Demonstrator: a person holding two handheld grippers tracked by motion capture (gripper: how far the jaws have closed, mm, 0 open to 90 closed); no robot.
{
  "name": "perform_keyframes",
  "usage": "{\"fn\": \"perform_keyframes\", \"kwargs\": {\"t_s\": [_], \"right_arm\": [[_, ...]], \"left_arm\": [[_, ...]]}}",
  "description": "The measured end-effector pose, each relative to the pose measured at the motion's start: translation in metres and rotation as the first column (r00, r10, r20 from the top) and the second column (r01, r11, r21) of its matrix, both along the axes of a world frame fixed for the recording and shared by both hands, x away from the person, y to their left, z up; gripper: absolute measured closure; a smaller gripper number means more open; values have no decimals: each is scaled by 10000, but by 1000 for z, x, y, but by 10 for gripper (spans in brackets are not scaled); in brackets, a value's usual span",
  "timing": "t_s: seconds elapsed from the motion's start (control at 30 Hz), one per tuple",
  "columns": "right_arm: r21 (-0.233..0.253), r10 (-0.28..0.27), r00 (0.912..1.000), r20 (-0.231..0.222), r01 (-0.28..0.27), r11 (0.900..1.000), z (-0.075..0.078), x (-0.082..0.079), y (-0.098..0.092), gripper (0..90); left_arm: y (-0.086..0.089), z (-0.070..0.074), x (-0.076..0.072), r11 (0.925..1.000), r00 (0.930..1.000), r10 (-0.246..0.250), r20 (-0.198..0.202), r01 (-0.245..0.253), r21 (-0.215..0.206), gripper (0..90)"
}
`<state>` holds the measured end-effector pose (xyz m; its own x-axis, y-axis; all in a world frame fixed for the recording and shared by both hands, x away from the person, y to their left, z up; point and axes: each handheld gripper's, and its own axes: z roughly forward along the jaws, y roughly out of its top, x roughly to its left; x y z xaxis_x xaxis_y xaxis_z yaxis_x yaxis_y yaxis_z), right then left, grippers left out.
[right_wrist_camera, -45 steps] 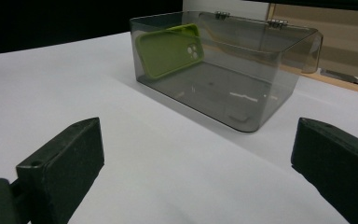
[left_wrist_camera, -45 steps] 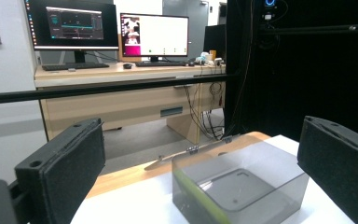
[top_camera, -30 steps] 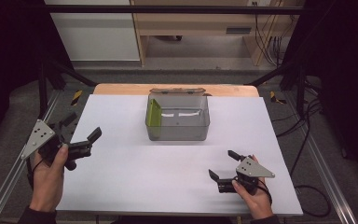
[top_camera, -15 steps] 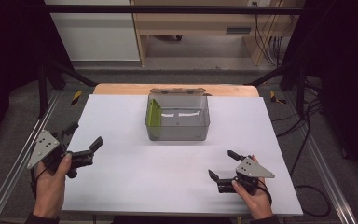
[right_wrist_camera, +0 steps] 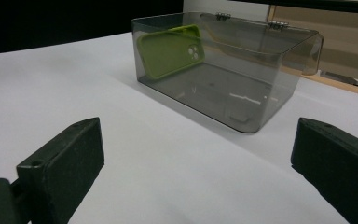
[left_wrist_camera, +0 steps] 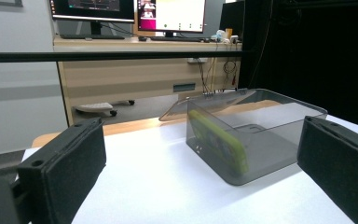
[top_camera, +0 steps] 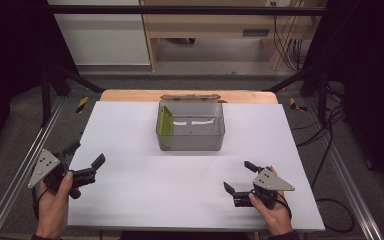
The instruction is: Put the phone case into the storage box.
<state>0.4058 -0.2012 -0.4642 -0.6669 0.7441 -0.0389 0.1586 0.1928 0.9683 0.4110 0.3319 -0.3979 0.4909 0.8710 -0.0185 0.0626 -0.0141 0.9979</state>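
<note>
High view: smoky clear plastic box (top_camera: 191,126), lid hinged back, at table's (top_camera: 130,200) far centre; left gripper (top_camera: 86,161) at near-left edge, right gripper (top_camera: 240,177) near-right, both spread wide, empty, well apart from box. Right gripper view alone reveals camera cutout in lime-green phone case (right_wrist_camera: 170,50), leaning on box end wall. Jaw pads matte black, blocky.

The box (top_camera: 190,126) is smoky, glossy clear plastic. The green phone case (right_wrist_camera: 169,50) inside looks matt. The bench (top_camera: 180,185) top is smooth, matt white.
</note>
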Motion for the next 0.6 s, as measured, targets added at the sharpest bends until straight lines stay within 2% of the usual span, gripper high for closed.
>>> {"fn": "perform_keyframes", "kwargs": {"t_s": [0.17, 0.6], "right_arm": [[-36, 8, 10000, -20, -8, 10000, 0, 0, 0, 27], [-94, 20, 10000, -6, -20, 10000, 0, 0, 0, 27]], "left_arm": [[5, -6, -3, 9999, 9998, 132, 115, -131, -98, 9], [12, -21, -13, 9996, 9997, 222, 62, -221, -175, 9]]}}
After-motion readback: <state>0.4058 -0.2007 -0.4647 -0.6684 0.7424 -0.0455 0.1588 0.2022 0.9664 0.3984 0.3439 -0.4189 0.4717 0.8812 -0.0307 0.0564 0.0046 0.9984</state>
